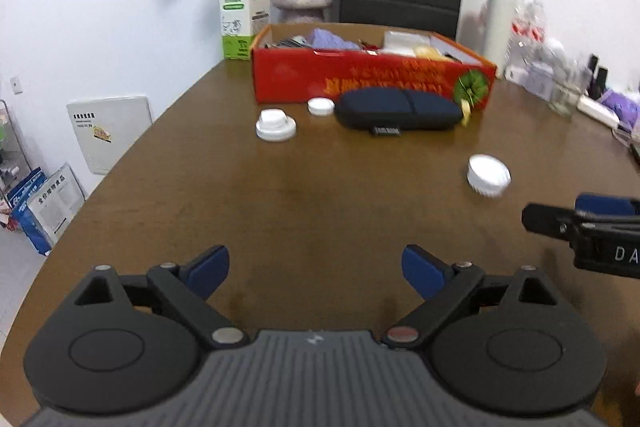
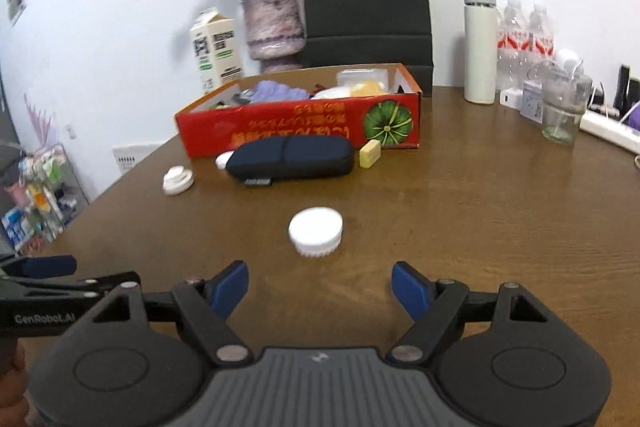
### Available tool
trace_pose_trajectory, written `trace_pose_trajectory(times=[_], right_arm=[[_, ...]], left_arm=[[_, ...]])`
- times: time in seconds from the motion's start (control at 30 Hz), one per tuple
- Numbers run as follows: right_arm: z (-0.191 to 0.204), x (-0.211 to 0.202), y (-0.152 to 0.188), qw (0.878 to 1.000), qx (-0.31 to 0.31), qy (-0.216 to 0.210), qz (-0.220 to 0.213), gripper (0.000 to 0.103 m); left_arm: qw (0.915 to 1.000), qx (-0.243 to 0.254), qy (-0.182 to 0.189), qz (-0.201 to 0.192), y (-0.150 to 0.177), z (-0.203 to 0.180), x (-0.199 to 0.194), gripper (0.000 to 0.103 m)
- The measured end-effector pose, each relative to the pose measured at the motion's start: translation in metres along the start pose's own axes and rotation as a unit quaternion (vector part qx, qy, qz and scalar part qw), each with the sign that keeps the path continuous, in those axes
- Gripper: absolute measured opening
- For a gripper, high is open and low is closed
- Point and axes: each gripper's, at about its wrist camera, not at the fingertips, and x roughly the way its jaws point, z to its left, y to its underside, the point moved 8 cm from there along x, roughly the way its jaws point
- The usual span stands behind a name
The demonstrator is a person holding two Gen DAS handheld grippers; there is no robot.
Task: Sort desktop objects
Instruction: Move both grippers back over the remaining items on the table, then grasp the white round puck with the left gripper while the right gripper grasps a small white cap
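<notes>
On table (image 2: 480, 227), three white lids (image 2: 316, 231), one dark case (image 2: 292, 155), perhaps one eraser (image 2: 369, 153)

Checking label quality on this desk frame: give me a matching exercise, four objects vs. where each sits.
Things:
1. Dark navy zip pouch
2. White ribbed round lid
3. Small yellow block
4. White tall flask with grey cap

Places:
A. Alone mid-table, just ahead of the right tongs
B. Standing by the water bottles
C. Lying along the front of the red cardboard box
D. By the box's pumpkin-print corner

Pairs: 1-C, 2-A, 3-D, 4-B
</notes>
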Motion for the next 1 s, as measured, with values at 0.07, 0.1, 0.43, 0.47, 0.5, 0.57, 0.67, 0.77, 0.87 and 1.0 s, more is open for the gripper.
trace_pose_trajectory(times=[0.07, 0.1, 0.43, 0.47, 0.5, 0.57, 0.67, 0.77, 0.87, 1.0], right_arm=[[0.002, -0.003, 0.004, 1.000, -0.013, 0.009, -0.007, 0.078], [0.002, -0.004, 0.005, 1.000, -0.013, 0.010, -0.009, 0.078], [0.050, 0.029, -0.019, 0.995, -0.085, -0.058, 0.005, 0.066], [0.058, 0.037, -0.028, 0.993, -0.091, -0.073, 0.005, 0.065], [0.065, 0.045, -0.037, 0.992, -0.091, -0.088, 0.006, 0.064], [0.077, 0.062, -0.055, 0.989, -0.085, -0.121, 0.013, 0.060], [0.091, 0.085, -0.081, 0.986, -0.072, -0.146, 0.021, 0.056], [0.106, 0.104, -0.098, 0.982, -0.076, -0.169, 0.035, 0.056], [0.125, 0.132, -0.105, 0.978, -0.087, -0.182, 0.056, 0.056], [0.143, 0.163, -0.108, 0.974, -0.105, -0.183, 0.081, 0.051]], left_arm=[[1.0000, 0.005, -0.006, 0.000, 0.001, 0.001, 0.002, 0.095], [1.0000, 0.003, -0.009, 0.001, 0.000, 0.003, 0.005, 0.094], [0.9993, -0.024, -0.027, -0.006, -0.031, 0.053, 0.034, 0.095], [0.9996, -0.025, -0.005, -0.006, -0.040, 0.055, 0.043, 0.096], [0.9996, -0.024, 0.015, -0.005, -0.050, 0.056, 0.053, 0.096], [0.9994, -0.025, 0.025, 0.003, -0.065, 0.060, 0.075, 0.095], [0.9998, -0.003, 0.021, 0.001, -0.080, 0.061, 0.100, 0.088], [0.9987, 0.002, 0.050, -0.007, -0.083, 0.058, 0.114, 0.089], [0.9967, -0.037, 0.072, -0.006, -0.085, 0.063, 0.121, 0.088], [0.9952, -0.020, 0.093, -0.019, -0.095, 0.058, 0.129, 0.078]])
